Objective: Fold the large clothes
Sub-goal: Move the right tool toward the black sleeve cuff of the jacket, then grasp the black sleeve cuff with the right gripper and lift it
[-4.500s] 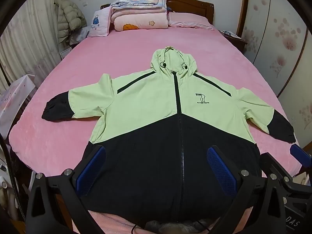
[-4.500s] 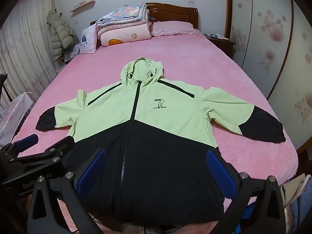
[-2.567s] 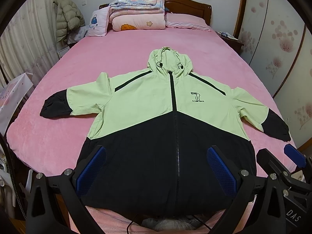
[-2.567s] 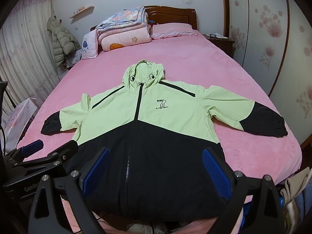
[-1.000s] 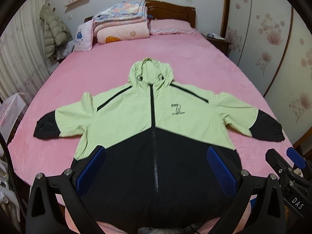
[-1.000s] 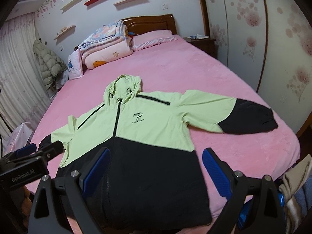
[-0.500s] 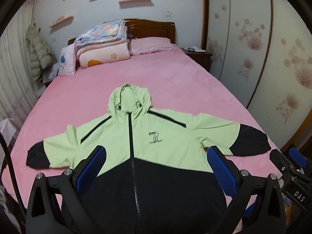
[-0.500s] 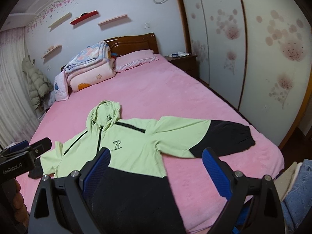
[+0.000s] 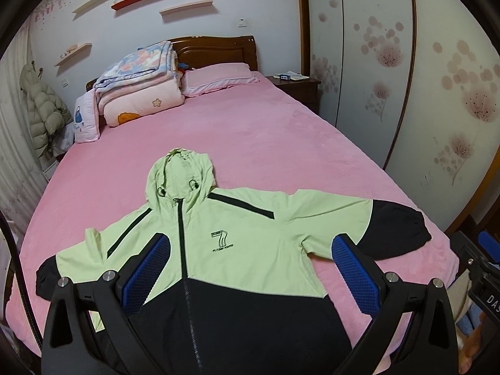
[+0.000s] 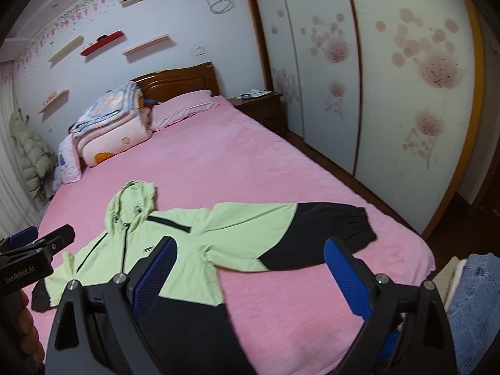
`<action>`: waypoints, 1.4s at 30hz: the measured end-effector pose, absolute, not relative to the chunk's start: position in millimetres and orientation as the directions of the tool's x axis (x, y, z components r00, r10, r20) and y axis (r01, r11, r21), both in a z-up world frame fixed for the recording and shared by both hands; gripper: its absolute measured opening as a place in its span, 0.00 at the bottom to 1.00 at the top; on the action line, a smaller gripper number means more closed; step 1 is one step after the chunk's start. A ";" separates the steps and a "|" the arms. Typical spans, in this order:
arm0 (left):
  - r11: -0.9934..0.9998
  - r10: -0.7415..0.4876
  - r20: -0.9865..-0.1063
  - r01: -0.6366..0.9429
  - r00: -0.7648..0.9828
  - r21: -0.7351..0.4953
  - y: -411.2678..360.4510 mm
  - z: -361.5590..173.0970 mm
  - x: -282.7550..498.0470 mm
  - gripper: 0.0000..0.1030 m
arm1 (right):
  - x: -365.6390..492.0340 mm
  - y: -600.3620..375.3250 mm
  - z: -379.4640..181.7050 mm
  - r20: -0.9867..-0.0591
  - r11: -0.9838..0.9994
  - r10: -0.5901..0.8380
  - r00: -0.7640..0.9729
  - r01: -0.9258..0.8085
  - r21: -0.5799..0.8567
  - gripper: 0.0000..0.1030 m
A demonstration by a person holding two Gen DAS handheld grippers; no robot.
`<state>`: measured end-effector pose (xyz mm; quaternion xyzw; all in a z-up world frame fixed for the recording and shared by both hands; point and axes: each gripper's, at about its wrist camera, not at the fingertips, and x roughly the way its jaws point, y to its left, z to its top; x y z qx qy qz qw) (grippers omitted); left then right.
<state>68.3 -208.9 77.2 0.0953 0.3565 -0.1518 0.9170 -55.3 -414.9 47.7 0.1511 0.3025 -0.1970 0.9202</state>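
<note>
Flat: smooth green-black hooded jacket on plush, seemingly fleecy bed; both tools gaping, empty.

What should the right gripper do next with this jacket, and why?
Probably bring the open right gripper down onto the black cuff of the near sleeve: the jacket lies flat and unfolded on the bed, and both grippers are empty.

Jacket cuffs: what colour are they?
Black, seen best in the right wrist view on the jacket cuff.
</note>
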 end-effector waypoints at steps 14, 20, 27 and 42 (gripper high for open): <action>0.917 -0.228 -0.745 0.396 0.627 0.052 -289.6 22.6 126.8 0.99 | -39.9 -493.5 25.3 -0.641 0.812 -0.379 0.668 0.572 0.116 0.93; 0.910 -0.209 -0.758 0.407 0.617 0.081 -321.1 -0.8 141.9 0.99 | -29.6 -516.3 3.0 -0.668 0.789 -0.396 0.630 0.605 0.104 0.93; 0.896 -0.197 -0.747 0.426 0.635 0.126 -355.5 -26.7 153.8 0.99 | -13.9 -543.3 -34.0 -0.717 0.759 -0.395 0.574 0.644 0.097 0.93; 0.849 -0.265 -0.787 0.521 0.557 0.083 -429.9 -125.6 164.1 0.97 | -14.4 -619.2 -152.2 -0.875 0.641 -0.269 0.403 0.752 0.149 0.85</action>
